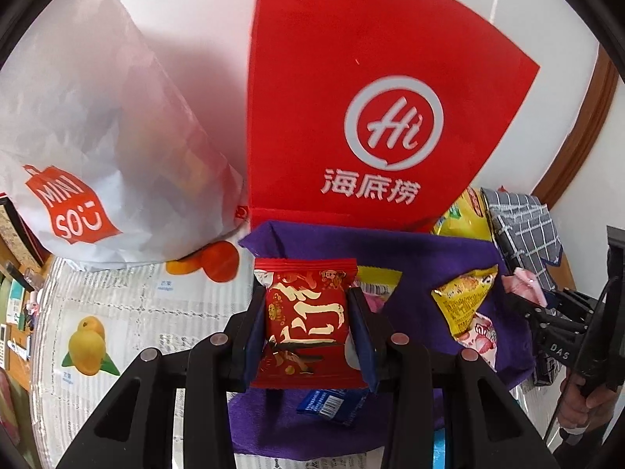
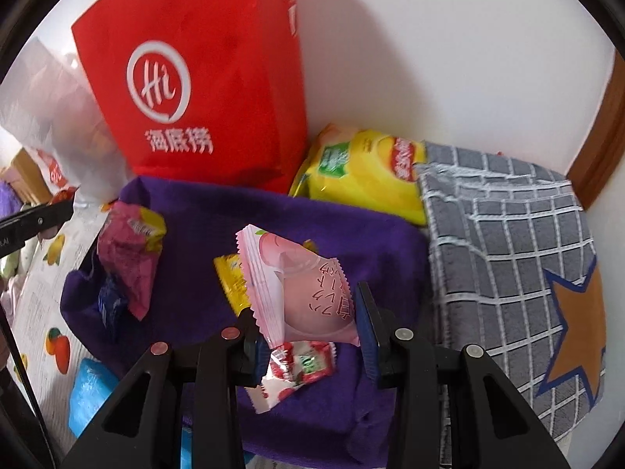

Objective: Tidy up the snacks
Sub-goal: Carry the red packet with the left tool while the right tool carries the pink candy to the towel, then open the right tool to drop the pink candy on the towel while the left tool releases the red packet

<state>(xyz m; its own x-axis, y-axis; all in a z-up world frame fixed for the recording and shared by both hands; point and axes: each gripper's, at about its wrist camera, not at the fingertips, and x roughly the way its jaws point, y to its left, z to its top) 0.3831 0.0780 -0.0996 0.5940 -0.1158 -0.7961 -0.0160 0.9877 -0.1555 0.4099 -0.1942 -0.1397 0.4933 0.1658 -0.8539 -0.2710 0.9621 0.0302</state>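
Snacks are lying scattered on a purple cloth (image 2: 203, 219) spread over the desk (image 1: 129, 312), and one is sitting in each pair of tongs.

Left tongs (image 1: 308, 324): clamping a red packet (image 1: 306, 312) by its two side edges, packet upright, sealed top edge pointing away from the camera. Beneath it a small blue packet (image 1: 326, 404) is lying on the cloth. Just right of the tongs a yellow packet (image 1: 465, 301) is resting on the cloth, overlapping a strawberry-print packet (image 1: 478, 338).

Right tongs (image 2: 308, 324): a pink packet (image 2: 300, 293) is sitting between the fingers, tilted, serrated edge toward the left finger. Left finger is pressing on it; the right finger (image 2: 367, 324) is showing a slim gap at its tip, so firm contact on that side I cannot tell. The packet is hanging clear above the strawberry-print packet (image 2: 297, 371), so it is reading as held. Left of these tongs a magenta packet (image 2: 131, 258) is lying on the cloth.

Beyond both tongs a red bag (image 1: 371, 97) is standing against the wall, touching the cloth's far edge. A white bag (image 1: 97, 136) is standing to its left. Right of the right tongs a grey checked cloth (image 2: 508, 242) is lying with a yellow bag (image 2: 363, 172) at its far left corner.
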